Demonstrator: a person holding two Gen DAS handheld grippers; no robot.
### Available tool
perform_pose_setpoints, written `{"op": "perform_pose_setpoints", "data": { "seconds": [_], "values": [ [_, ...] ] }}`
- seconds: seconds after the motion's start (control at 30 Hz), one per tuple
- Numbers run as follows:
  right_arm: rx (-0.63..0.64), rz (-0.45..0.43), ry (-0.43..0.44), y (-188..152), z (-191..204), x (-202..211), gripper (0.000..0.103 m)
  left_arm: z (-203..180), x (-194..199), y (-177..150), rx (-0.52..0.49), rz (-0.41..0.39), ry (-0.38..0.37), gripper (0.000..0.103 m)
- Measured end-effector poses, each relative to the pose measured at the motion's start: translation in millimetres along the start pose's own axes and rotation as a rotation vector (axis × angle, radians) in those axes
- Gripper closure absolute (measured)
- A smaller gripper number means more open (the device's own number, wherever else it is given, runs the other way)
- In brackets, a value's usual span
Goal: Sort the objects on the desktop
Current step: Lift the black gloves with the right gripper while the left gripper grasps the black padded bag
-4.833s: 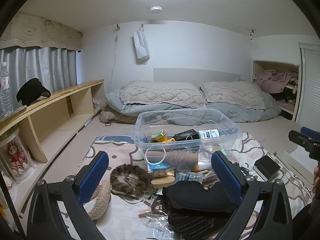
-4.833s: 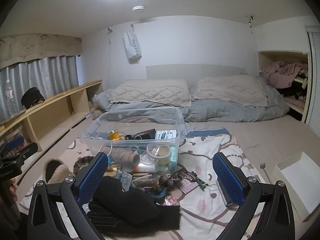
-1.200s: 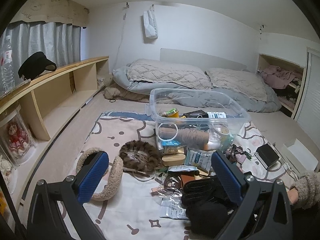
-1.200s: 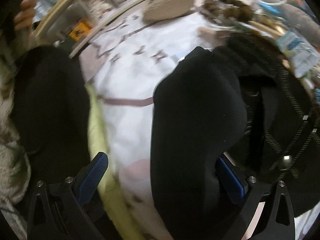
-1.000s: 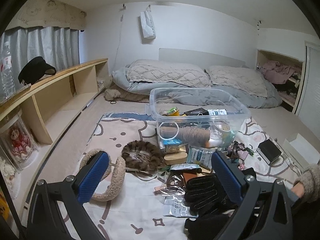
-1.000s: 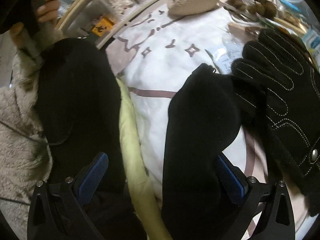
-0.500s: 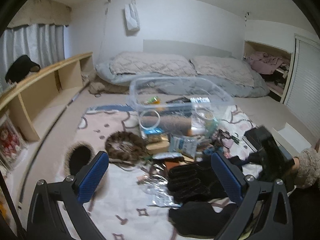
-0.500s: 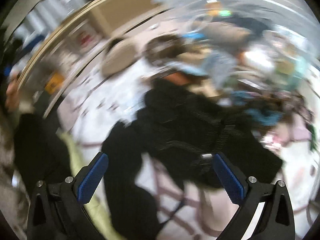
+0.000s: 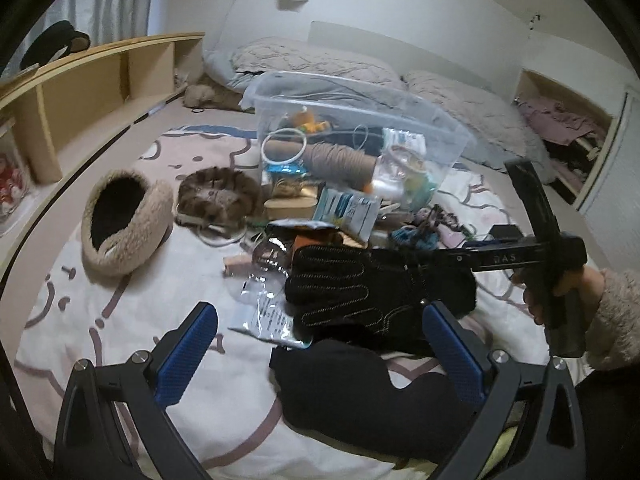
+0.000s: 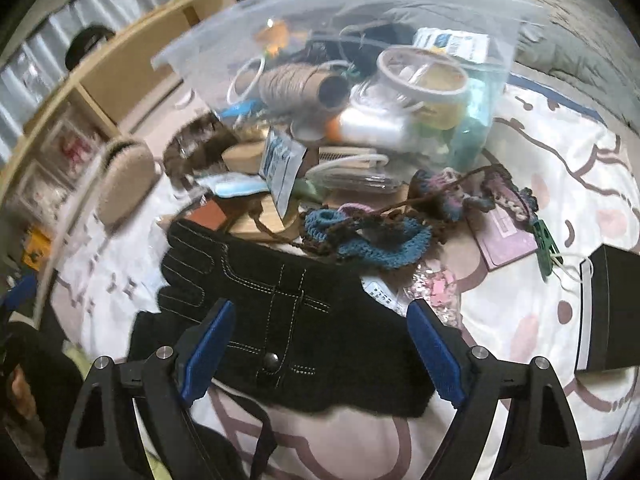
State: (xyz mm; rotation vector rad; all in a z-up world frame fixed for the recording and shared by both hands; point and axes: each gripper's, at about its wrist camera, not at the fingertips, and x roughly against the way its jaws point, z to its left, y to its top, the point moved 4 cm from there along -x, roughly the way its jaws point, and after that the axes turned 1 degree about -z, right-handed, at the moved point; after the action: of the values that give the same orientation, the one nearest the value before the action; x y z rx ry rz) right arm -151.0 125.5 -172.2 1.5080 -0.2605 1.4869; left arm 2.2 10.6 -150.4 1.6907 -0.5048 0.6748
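Note:
A black stitched glove (image 9: 360, 292) lies on the patterned blanket, and it also shows in the right wrist view (image 10: 280, 312). My right gripper (image 10: 320, 344) is open, low over the glove's cuff, one finger on each side of it. My left gripper (image 9: 320, 350) is open and empty, over a black cloth (image 9: 352, 392) in front of the glove. A clear plastic bin (image 9: 352, 120) with yarn, tape rolls and packets stands behind the pile; it also shows in the right wrist view (image 10: 360, 12). The right tool (image 9: 532, 256) shows at the right in the left wrist view.
A beige fluffy hat (image 9: 120, 224) and a brown fur piece (image 9: 218, 196) lie at the left. Crocheted yarn pieces (image 10: 372, 236), a pink card (image 10: 508, 240) and a black box (image 10: 612, 312) lie right of the glove. A wooden shelf (image 9: 80, 92) runs along the left.
My right gripper has swung from the black cloth near the lap to the glove and come down over its cuff. My left gripper has tilted down toward the pile.

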Motion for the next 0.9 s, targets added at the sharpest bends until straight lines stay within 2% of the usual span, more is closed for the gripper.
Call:
{"op": "perform_pose_setpoints", "data": {
  "seconds": [0.1, 0.27, 0.43, 0.53, 0.73, 0.9],
  "values": [
    [0.035, -0.001, -0.063, 2.9, 1.1, -9.8, 0.015, -4.4, -6.7, -14.2, 0.008, -0.001, 0.028, 0.000],
    [0.071, 0.047, -0.076, -0.8, 5.7, -26.3, 0.015, -6.3, -25.6, -39.5, 0.059, 0.012, 0.048, 0.000],
    [0.160, 0.088, -0.173, -11.9, 10.0, -43.7, 0.015, -14.0, -41.1, -56.9, 0.091, 0.016, 0.056, 0.000],
    [0.198, 0.075, -0.209, -14.0, 6.8, -45.4, 0.011, -20.8, -47.3, -63.5, 0.079, 0.025, 0.056, 0.000],
    [0.143, 0.122, -0.202, -14.8, -11.2, -45.9, 0.010, -26.9, -59.4, -77.6, 0.041, 0.084, 0.082, 0.000],
    [0.106, 0.134, -0.249, -21.2, -29.6, -35.4, 0.010, -22.7, -66.6, -88.4, 0.027, 0.118, 0.103, 0.000]
  ]
}}
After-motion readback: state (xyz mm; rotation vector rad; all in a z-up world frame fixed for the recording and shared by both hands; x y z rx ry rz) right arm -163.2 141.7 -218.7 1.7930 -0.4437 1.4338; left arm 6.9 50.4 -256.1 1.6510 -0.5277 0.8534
